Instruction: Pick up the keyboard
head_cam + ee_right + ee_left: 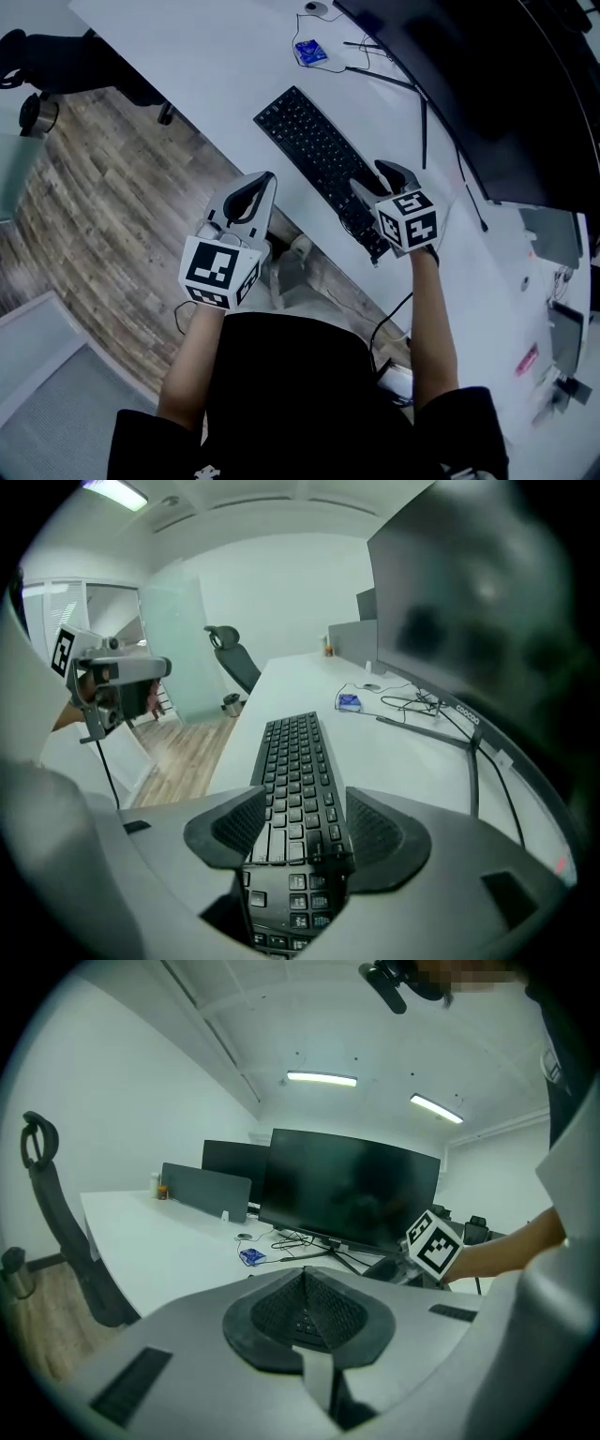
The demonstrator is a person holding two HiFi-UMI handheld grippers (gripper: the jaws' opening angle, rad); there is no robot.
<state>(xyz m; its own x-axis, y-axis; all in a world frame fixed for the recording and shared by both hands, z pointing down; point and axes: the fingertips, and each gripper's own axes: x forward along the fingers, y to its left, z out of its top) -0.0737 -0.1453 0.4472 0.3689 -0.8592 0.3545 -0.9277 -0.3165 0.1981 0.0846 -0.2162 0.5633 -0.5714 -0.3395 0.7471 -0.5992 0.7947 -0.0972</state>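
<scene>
While keyboard (317,153) lies on desk (206,56), right hand-held gripper (376,178) gapes, left hand-held gripper (259,185) closed.

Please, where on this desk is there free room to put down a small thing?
The widest bare patch of the desk lies between the keyboard, the desk's edge toward the floor and the blue packet. It is crowded between the keyboard and the monitor, where cables and the stand lie.
</scene>
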